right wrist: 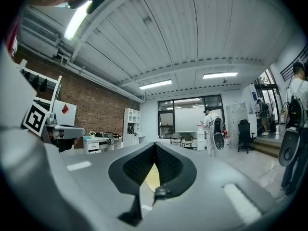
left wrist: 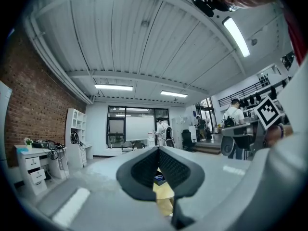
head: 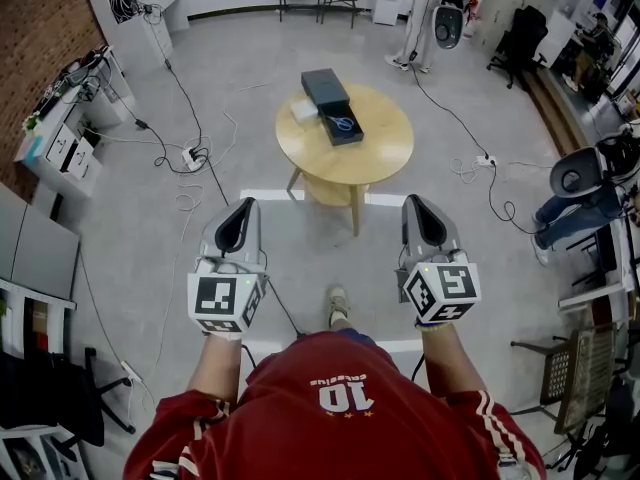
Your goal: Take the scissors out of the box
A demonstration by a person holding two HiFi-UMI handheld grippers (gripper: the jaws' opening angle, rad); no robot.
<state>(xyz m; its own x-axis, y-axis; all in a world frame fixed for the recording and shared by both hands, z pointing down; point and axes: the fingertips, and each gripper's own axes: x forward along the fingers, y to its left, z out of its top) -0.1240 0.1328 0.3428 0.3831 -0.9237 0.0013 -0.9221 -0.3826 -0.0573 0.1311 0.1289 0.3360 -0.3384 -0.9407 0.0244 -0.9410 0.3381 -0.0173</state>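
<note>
A round wooden table [head: 385, 158] stands ahead on the grey floor. On it lies an open dark box [head: 341, 126] with the scissors [head: 344, 123] inside, a dark lid [head: 324, 87] behind it. Both grippers are held level, well short of the table and apart from it. My left gripper [head: 244, 204] is shut, its tips meeting with nothing between them. My right gripper [head: 416, 200] is also shut and empty. Through the left gripper's [left wrist: 158, 149] jaws I see the box [left wrist: 159, 178] and table [left wrist: 165, 198]. Under the right gripper's [right wrist: 155, 144] tips only a strip of table [right wrist: 151, 177] shows.
A small white box [head: 304, 110] sits on the table beside the dark one. Cables and a power strip [head: 190, 155] trail over the floor at left, near white desks [head: 70, 128]. Office chairs [head: 582, 173] stand at right. A person [head: 416, 18] stands far behind the table.
</note>
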